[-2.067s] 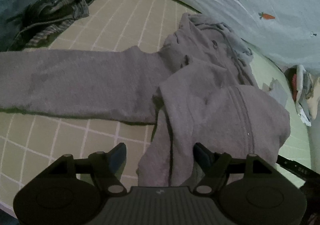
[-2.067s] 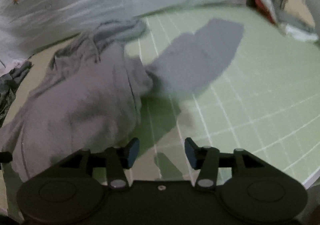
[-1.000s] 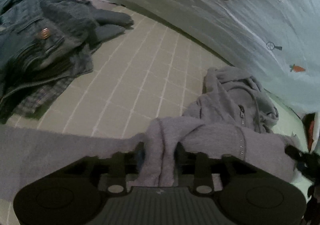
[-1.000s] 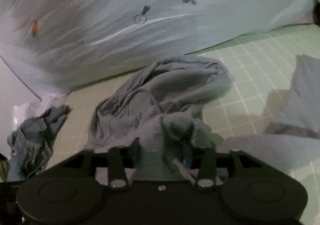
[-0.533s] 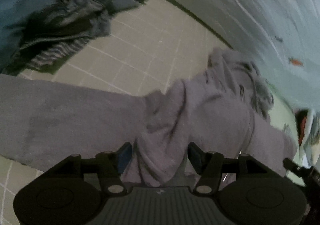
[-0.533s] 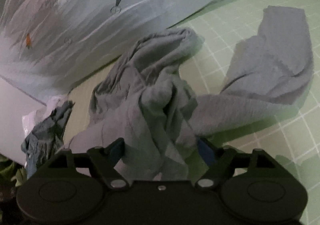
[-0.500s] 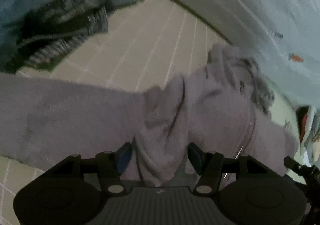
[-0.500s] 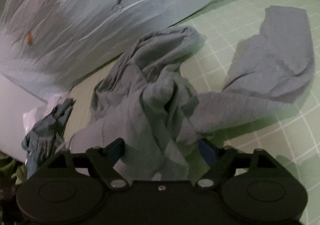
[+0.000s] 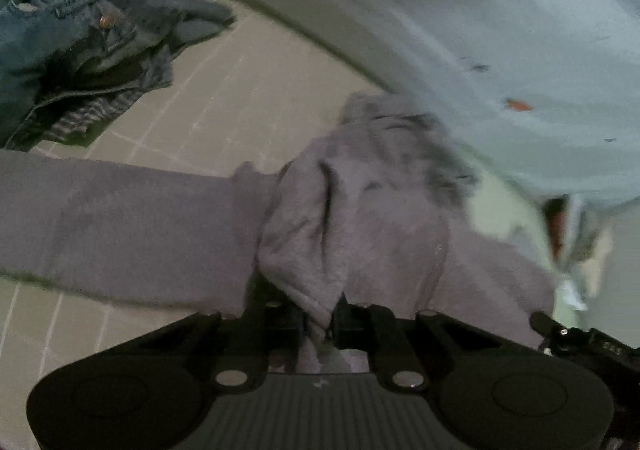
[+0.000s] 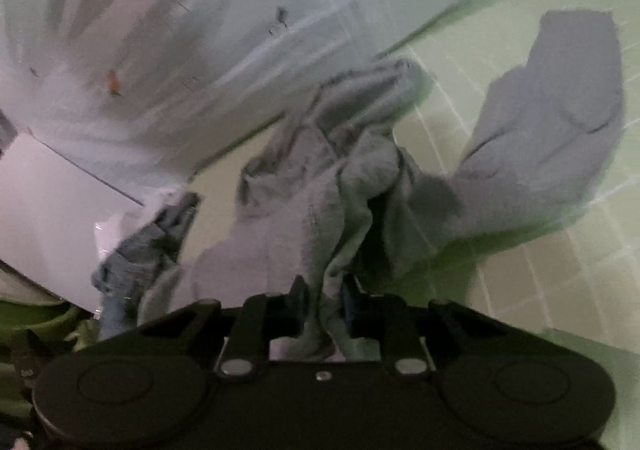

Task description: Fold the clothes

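Left wrist view: the left claw [image 9: 318, 320] is held low over the pale green grid-patterned bed sheet [image 9: 224, 106], pointing toward the bunched body of the grey fleece zip hoodie [image 9: 360, 218]. One sleeve of the hoodie extends flat to the left across the sheet. A crumpled pile of blue denim jeans [image 9: 68, 46] lies at the far left, well apart from the hoodie, with a striped cloth [image 9: 88, 116] under its near edge. A pale blue quilt printed with small carrots [image 9: 480, 30] rises behind the hoodie. At the far right, a small heap of mixed clothing [image 9: 572, 242] is blurred and cannot be identified further.

Right wrist view: the right claw [image 10: 324, 302] is also held low and points across the hoodie [image 10: 304, 210] toward the quilt [image 10: 240, 18]. The other sleeve lies spread on the sheet [image 10: 540, 262] to the right. A crumpled blue-grey garment [image 10: 136, 246] sits at the left, just beside the hoodie, near a white flat surface [image 10: 44, 210].

Claw state: the left claw is clenched on a gathered fold of the hoodie, with fabric pinched between both fingers. The right claw is likewise clenched on a bunched fold of the hoodie, which rises between its fingers. The hoodie rests on the bed, with its middle pulled up at both grasp locations.
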Available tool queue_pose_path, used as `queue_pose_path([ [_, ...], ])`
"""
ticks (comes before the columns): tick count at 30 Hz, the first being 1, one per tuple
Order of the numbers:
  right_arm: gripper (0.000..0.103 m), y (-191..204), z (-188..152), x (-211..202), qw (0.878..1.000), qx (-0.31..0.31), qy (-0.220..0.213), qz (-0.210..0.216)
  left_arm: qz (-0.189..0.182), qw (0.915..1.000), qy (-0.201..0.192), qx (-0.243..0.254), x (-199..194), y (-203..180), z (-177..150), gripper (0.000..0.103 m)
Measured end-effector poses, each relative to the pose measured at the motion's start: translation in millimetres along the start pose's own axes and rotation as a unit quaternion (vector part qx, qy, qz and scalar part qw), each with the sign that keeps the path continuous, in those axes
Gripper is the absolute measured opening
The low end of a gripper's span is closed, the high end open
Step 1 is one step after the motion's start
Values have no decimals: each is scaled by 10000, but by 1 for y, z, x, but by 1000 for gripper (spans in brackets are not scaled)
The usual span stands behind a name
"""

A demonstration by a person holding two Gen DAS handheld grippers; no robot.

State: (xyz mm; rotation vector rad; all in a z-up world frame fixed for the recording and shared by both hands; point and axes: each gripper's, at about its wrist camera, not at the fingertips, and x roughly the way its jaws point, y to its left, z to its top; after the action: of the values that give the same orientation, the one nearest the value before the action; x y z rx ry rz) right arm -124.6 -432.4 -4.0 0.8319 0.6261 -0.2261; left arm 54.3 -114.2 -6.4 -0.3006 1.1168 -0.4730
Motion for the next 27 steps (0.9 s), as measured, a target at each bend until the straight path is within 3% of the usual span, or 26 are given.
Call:
queue_pose_path([
  [2, 18, 3, -1, -33, 9998, 129, -134, 110, 187, 9997, 100, 102, 0, -4, -9, 12],
  [4, 18, -7, -2, -56, 9992, 332, -200, 58, 373, 9989, 200, 205, 0, -9, -17, 22],
  [5, 24, -13, -3, -57, 9993, 327, -147, -114, 466, 9983, 250, 256, 1, -11, -22, 31],
  [7, 39, -23, -9, -42, 9959, 12, 203, -879, 653, 9966, 350, 358, 1, -16, -31, 32],
  [8, 39, -28, -12, -35, 9919, -60, 337, -1224, 745, 9956, 400, 409, 1, -18, -35, 33],
  [10, 46, -36, -15, -35, 9900, 52, 278, -1384, 931, 9931, 499, 511, 1, -22, -44, 41],
  [12, 63, -46, -17, -40, 9890, 263, 95, -1449, 1079, 9917, 387, 578, -2, -27, -47, 73],
  [13, 74, -51, -17, -44, 9880, 349, -14, -1505, 1098, 9920, 285, 550, -4, -29, -46, 77],
  [17, 80, -73, -13, -47, 9811, 357, -150, -1895, 1305, 9901, 4, 521, -5, -41, -43, 79],
  [20, 85, -97, -3, -48, 9756, 267, -168, -2173, 1524, 9861, -191, 630, 1, -61, -46, 86],
  [24, 86, -130, 18, -42, 9650, -43, -92, -2621, 1662, 9835, -274, 656, 16, -98, -57, 88],
  [27, 87, -154, 43, -36, 9616, -340, 2, -2725, 1832, 9800, -257, 734, 36, -127, -67, 90],
])
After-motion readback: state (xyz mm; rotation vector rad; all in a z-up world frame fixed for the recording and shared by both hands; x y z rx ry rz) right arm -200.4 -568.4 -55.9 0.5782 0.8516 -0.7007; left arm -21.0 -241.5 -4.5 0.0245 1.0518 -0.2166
